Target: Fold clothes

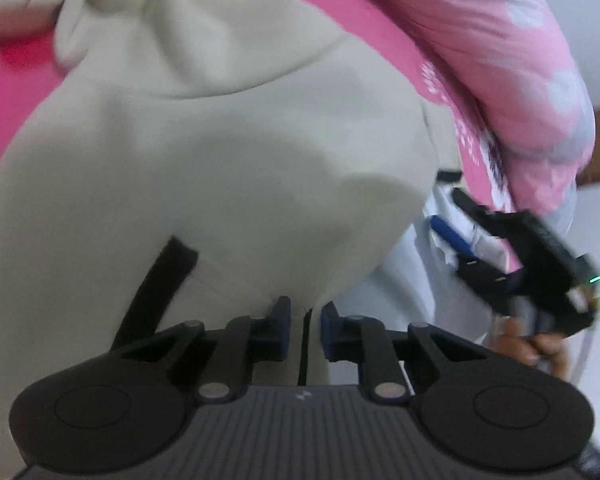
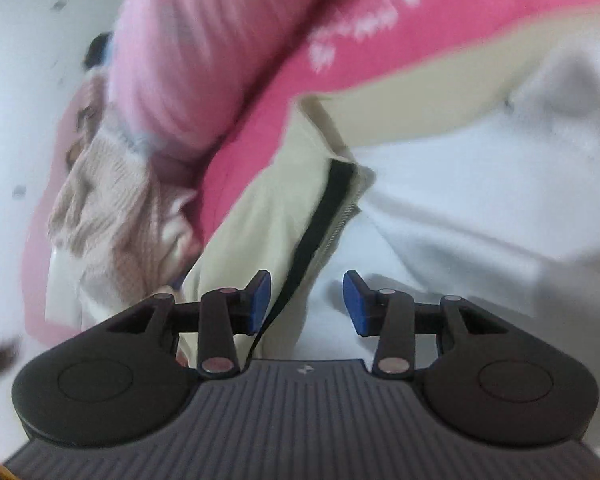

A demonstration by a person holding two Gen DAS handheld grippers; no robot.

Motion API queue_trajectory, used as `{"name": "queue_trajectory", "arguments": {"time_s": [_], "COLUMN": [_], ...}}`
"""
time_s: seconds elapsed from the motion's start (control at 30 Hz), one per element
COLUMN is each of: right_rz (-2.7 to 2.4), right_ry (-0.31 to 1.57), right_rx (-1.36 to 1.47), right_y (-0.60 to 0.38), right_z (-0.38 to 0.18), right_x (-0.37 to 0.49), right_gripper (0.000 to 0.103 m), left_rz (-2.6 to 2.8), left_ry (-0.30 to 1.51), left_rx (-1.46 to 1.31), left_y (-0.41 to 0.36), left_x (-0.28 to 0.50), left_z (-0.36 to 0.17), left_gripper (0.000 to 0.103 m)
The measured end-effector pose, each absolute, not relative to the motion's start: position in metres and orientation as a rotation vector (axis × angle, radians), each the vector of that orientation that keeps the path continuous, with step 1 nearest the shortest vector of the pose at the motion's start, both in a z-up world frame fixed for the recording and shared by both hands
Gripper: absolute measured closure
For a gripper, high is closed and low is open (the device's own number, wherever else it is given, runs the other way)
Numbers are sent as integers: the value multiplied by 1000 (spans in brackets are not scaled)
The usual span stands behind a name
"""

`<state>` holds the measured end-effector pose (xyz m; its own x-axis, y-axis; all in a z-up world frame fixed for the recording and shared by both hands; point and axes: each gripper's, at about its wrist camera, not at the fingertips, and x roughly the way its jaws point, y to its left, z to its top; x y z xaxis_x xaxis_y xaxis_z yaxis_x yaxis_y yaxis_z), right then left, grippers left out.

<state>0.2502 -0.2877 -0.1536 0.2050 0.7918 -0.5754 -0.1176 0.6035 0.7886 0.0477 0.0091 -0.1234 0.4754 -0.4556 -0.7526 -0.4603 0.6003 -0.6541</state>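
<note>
The cream garment [image 1: 204, 152], soft and limp with a black trim strip [image 2: 320, 224], is spread over a pink printed sheet [image 2: 380, 40]; it is best taken at a hem. A fold of its edge is pinched between the nearly closed left gripper [image 1: 305, 330]. The right gripper [image 2: 307, 304] is held part-open over the trim, nothing clamped, with a pink quilt [image 1: 480, 40] beyond.

Both handheld grippers are the same build: a dark grey ribbed body with a tiny white logo near the front edge, two round black discs either side, black linkage arms with silver pivot pins, and blue pads on the fingertips. That goes for the left gripper [image 1: 305, 322] and the right gripper [image 2: 306, 302]. Seen from the left wrist, the right one also has a small green light glowing on its black housing.
</note>
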Motion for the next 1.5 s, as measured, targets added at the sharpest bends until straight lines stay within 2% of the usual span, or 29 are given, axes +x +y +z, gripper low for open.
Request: {"name": "queue_trajectory", "arguments": {"time_s": [0.13,0.33,0.47,0.53,0.83,0.9,0.93,1.0,1.1,1.17,1.37,1.5], "right_rz": [687,642,609,653,831,843,839,829,812,805,792,807], "right_ry": [1188,1084,1046,1046,1136,1132,1120,1097,1060,1044,1008,963], "right_rx": [822,855,884,869,830,821,824,831,822,805,722,599], "right_y": [-274,-274,-272,-265,-245,-241,-244,-250,-260,-268,-279,-270], "right_z": [-172,-168,-172,-172,-173,-172,-170,-167,-155,-147,-128,-111], "right_x": [252,269,278,279,258,256,256,255,252,251,253,251], "right_gripper": [61,61,60,53,53,56,69,82,84,84,87,90], "left_rz": [-2,-20,-35,-37,-70,-78,-80,-87,-103,-112,-111,-92], "left_ry": [1114,1100,1107,1113,1114,1115,1114,1110,1096,1070,1036,1078], "left_rx": [-1177,-1366,-1393,-1399,-1310,-1251,-1218,-1137,-1001,-930,-703,-524], "left_y": [26,40,43,44,37,33,31,27,22,19,8,-24], "left_x": [44,38,38,39,39,42,44,42,46,47,65,88], "left_z": [-145,-168,-174,-176,-170,-164,-160,-151,-133,-122,-103,-98], "left_gripper": [86,89,92,93,92,92,92,88,74,56,54,54]}}
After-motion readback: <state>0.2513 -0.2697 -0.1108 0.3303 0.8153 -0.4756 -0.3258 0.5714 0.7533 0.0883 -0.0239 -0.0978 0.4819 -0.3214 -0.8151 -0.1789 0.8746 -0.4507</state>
